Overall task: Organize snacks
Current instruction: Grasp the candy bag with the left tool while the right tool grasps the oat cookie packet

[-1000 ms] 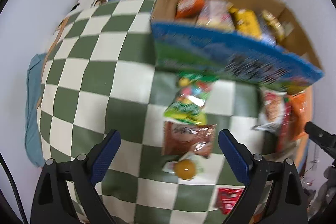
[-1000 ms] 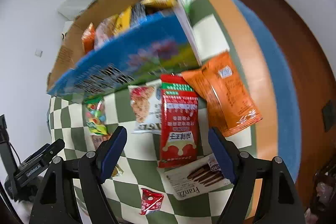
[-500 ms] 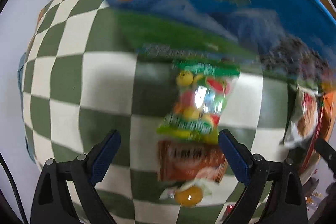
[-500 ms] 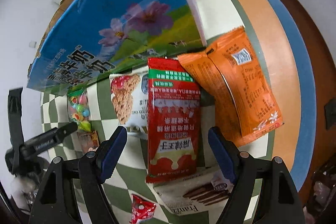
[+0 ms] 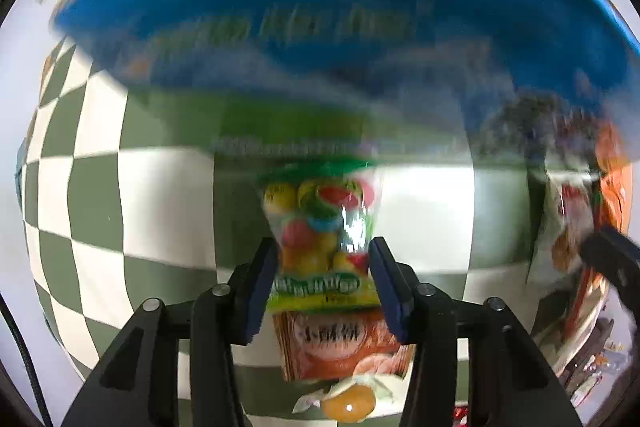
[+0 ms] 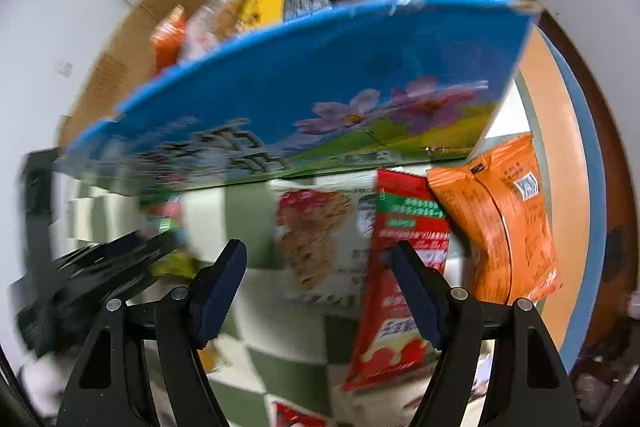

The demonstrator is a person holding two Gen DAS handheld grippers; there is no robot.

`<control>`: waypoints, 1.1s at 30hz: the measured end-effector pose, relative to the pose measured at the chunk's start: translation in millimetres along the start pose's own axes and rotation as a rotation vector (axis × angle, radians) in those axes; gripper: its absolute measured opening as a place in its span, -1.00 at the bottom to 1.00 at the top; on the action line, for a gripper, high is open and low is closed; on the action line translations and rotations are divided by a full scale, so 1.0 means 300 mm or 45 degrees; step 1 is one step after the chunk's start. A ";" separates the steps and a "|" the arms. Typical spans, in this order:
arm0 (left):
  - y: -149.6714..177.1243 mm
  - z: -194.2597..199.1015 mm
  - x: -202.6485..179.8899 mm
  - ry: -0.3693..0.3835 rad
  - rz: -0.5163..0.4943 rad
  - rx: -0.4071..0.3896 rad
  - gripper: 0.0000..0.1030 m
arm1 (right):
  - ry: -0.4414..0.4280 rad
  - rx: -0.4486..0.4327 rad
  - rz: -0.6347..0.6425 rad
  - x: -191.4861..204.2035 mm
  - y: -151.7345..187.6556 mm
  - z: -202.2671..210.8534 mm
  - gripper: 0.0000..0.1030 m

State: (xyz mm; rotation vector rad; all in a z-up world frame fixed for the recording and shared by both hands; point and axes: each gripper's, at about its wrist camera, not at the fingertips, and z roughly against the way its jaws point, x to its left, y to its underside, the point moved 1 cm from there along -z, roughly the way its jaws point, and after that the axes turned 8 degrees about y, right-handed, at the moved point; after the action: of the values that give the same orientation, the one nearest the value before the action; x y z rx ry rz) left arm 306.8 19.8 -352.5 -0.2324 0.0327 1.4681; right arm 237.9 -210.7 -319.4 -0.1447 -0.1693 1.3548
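My left gripper points down at the checked cloth and is shut on a clear candy bag full of coloured balls, its pads pinching the bag's lower sides. The bag lies just before the blue front of the snack box. My right gripper hovers over a white cookie packet, jaws closing and not touching it. A red packet lies under its right finger. An orange packet rests further right. The left gripper shows as a dark blur in the right wrist view.
The cardboard box holds several snack packets standing upright. An orange-brown packet and an orange jelly cup lie under the left gripper. The cloth's orange and blue border marks the table's right edge.
My left gripper came down over the candy bag and shut on it. My right gripper slid left from the red packet towards the cookie packet, and its jaws narrowed a little.
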 end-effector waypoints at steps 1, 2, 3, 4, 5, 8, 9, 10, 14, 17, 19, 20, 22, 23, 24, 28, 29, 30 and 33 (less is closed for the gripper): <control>0.023 0.002 0.004 -0.003 -0.001 0.005 -0.14 | 0.054 0.012 0.007 -0.002 -0.010 -0.020 0.51; 0.044 0.004 0.010 -0.003 0.001 0.009 -0.14 | 0.070 0.019 0.006 -0.013 -0.013 -0.034 0.51; 0.059 0.004 0.014 0.003 0.008 0.013 -0.14 | 0.067 0.024 0.002 -0.012 -0.019 -0.047 0.51; 0.071 0.005 0.020 0.013 0.022 0.018 -0.14 | 0.062 0.030 0.000 -0.011 -0.025 -0.060 0.51; 0.079 0.006 0.022 0.018 0.034 0.021 -0.14 | 0.057 0.029 -0.002 -0.007 -0.029 -0.062 0.51; 0.101 0.009 0.022 0.027 0.055 0.016 -0.14 | 0.011 0.012 0.065 0.049 -0.033 -0.056 0.51; 0.099 0.007 0.033 0.029 0.061 0.015 -0.14 | 0.016 0.005 0.084 0.067 -0.028 -0.054 0.51; 0.095 0.005 0.038 0.031 0.066 0.018 -0.12 | 0.023 -0.007 0.095 0.076 -0.023 -0.051 0.51; 0.056 -0.023 0.098 0.046 0.088 0.056 0.01 | -0.041 -0.098 0.100 0.101 0.030 0.004 0.51; 0.040 -0.072 0.116 0.043 0.101 0.095 0.01 | -0.020 -0.106 0.144 0.134 0.034 -0.002 0.51; 0.041 -0.076 0.131 0.058 0.126 0.077 0.01 | -0.005 -0.032 0.125 0.134 0.026 -0.055 0.51; 0.046 -0.069 0.136 0.064 0.132 0.068 -0.01 | -0.012 0.005 0.110 0.128 0.025 -0.086 0.51; 0.058 -0.049 0.154 0.064 0.129 0.053 -0.04 | -0.014 0.060 0.077 0.116 0.027 -0.139 0.51; 0.072 -0.040 0.161 0.055 0.127 0.049 -0.06 | -0.010 0.056 0.074 0.115 0.028 -0.149 0.51; 0.096 -0.028 0.157 0.048 0.126 0.049 -0.06 | 0.005 0.047 0.084 0.122 0.032 -0.150 0.50; 0.157 -0.005 0.182 0.063 0.122 0.066 -0.07 | 0.019 0.049 0.178 0.185 0.080 -0.134 0.12; 0.169 -0.001 0.188 0.066 0.119 0.073 -0.07 | 0.018 0.064 0.204 0.201 0.099 -0.129 0.11; 0.180 0.003 0.197 0.074 0.122 0.076 -0.07 | 0.007 0.070 0.226 0.223 0.118 -0.130 0.11; 0.173 -0.011 0.232 0.112 0.161 0.095 -0.02 | -0.009 0.090 0.246 0.246 0.151 -0.133 0.13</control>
State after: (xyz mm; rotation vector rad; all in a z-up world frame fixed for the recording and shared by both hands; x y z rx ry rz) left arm 263.5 91.7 -374.3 -0.2370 0.1758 1.5784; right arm 217.8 -129.4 -364.9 -0.0991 -0.1152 1.5520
